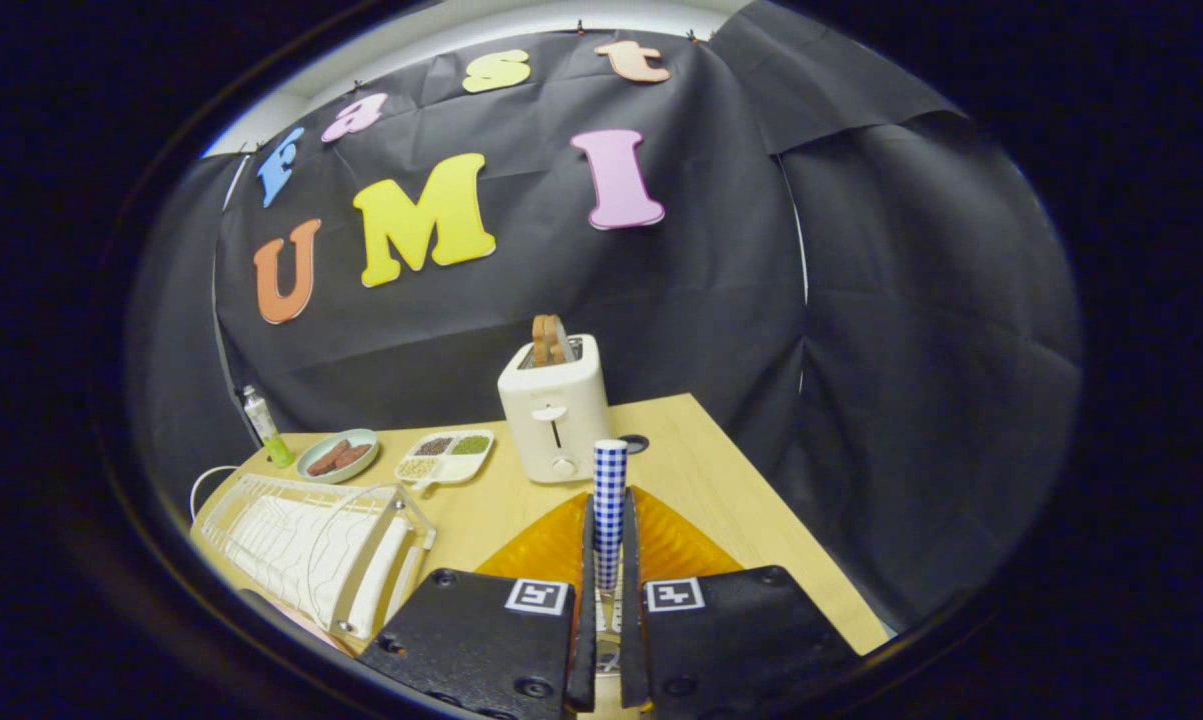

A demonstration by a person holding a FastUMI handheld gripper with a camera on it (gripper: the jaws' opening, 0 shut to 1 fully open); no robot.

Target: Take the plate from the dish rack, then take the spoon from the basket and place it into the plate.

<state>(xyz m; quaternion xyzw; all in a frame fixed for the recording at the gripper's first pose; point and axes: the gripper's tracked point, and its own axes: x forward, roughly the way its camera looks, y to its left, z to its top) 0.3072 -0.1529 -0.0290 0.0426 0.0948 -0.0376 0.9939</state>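
Observation:
My gripper [607, 560] is shut on the spoon [609, 500], whose blue-and-white checked handle sticks up between the fingers. The spoon's bowl end is hidden down between the fingers. Right below and ahead of the fingers lies the amber ribbed plate [676, 545] on the wooden table [721, 480], partly covered by the gripper. The white wire dish rack [311, 550] stands to the left of the gripper, with no plate in it. The basket is hidden from me.
A white toaster [554, 410] with bread slices in it stands beyond the plate. Left of it lie a white divided tray [445, 456] of grains, a green dish [338, 456] with brown pieces and a small bottle [266, 425]. The table's right edge runs close by.

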